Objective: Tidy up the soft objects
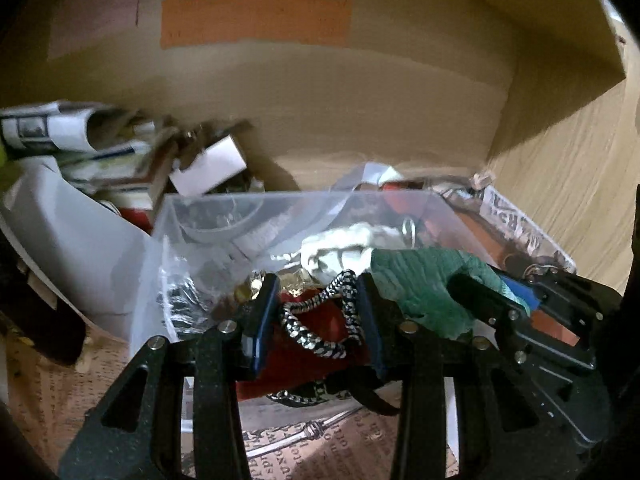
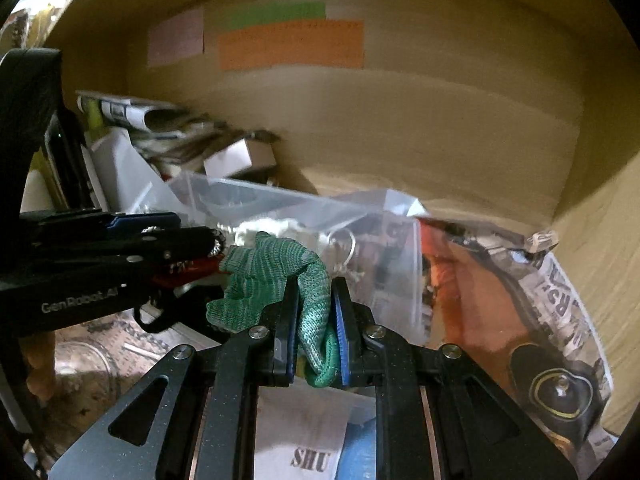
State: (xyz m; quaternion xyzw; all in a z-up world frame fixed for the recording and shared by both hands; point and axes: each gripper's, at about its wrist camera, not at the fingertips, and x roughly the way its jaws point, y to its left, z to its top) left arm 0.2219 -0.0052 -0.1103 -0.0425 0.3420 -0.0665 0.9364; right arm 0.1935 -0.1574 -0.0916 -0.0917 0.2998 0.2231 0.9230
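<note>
Mid-sort: the right hand-held gripper (image 2: 314,332) is clamped on a green knit glove (image 2: 276,276), while the left hand-held gripper (image 1: 316,312) pinches a red pouch (image 1: 316,332) with a black-and-white cord (image 1: 320,312) — both held above the newspaper-covered counter (image 1: 320,448). Beyond, a clear plastic bin (image 1: 240,216) already holds a white fabric piece (image 1: 344,248); neither held item looks placed yet.

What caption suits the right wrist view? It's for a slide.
Right hand-held gripper pinches a green knit glove beside a clear plastic bin.
</note>
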